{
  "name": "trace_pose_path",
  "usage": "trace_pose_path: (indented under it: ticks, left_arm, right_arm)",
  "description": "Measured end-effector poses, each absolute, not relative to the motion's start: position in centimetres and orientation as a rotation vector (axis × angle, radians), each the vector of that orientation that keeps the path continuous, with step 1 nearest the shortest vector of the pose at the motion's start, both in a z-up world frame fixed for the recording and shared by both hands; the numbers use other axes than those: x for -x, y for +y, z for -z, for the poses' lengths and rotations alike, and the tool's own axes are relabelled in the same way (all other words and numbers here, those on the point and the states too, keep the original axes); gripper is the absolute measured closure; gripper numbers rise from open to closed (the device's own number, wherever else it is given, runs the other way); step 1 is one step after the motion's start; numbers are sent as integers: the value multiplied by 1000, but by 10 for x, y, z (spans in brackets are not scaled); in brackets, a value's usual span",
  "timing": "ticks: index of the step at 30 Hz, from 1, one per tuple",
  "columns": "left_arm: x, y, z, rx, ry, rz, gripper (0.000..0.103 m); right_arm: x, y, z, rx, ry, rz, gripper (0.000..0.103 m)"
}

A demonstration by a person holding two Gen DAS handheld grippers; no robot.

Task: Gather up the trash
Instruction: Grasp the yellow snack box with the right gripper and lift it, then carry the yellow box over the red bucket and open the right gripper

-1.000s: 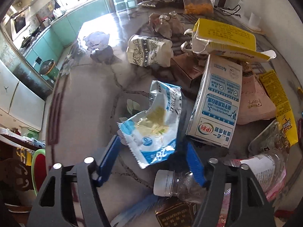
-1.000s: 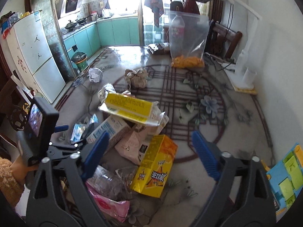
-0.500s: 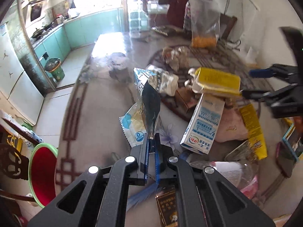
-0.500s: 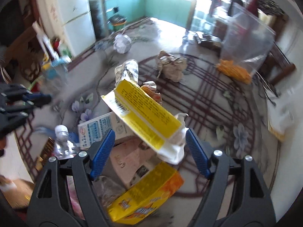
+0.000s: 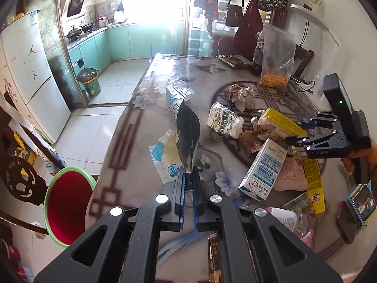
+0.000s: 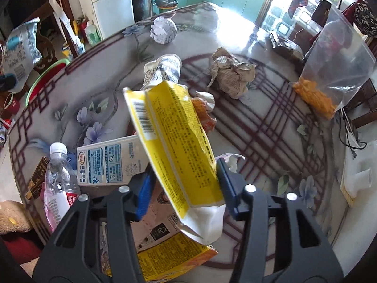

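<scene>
My left gripper (image 5: 188, 184) is shut on a blue-and-white snack wrapper (image 5: 175, 139) and holds it up over the table's left side. The wrapper also shows far left in the right wrist view (image 6: 20, 44). My right gripper (image 6: 182, 181) has its jaws closed against a yellow carton (image 6: 175, 146), which stands tilted between them above the trash pile. It also shows in the left wrist view (image 5: 294, 132), gripping that carton (image 5: 280, 123). Below lie a white milk carton (image 6: 110, 162), a plastic bottle (image 6: 59, 176) and a yellow-orange box (image 6: 169, 261).
A red bin with a green rim (image 5: 68, 202) stands on the floor left of the table (image 5: 132, 129). On the table: crumpled paper (image 6: 163, 29), a crumpled foil bag (image 6: 232, 73), a patterned cup (image 6: 163, 70), a plastic bag of orange snacks (image 6: 329, 70). Phones (image 5: 360, 202) lie at right.
My left gripper closed on the wrapper and lifted it off the table. My right gripper moved in over the pile and closed on the yellow carton.
</scene>
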State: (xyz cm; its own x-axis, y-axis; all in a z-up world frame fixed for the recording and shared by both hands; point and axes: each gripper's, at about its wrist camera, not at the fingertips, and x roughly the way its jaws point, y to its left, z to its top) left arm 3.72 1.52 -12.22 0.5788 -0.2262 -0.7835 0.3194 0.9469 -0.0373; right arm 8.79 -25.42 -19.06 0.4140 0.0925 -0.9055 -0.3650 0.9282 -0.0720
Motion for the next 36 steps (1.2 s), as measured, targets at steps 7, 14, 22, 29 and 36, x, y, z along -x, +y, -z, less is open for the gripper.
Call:
trace_pose_path:
  ticks: [7,14,22,29,36]
  left_arm:
    - [-40,30,115,-76,875,352,100]
    - [-58,72,113,-59,865,403,100]
    - [-86,153,119,-43,902,389,100]
    - [-107,234,140,-23,958,327,100]
    - [-116,285,183,-26,1067,283,100]
  right_arm:
    - [-64,-262,140,110,981,-217,64]
    - [-38,-232,94,-35,862,-140,64]
    - [-47,-139,91,-160,861,-158,64]
    - [-77,-35,126,-213,937,-271,64]
    - [-103,72,169,-175,1070,-414,63]
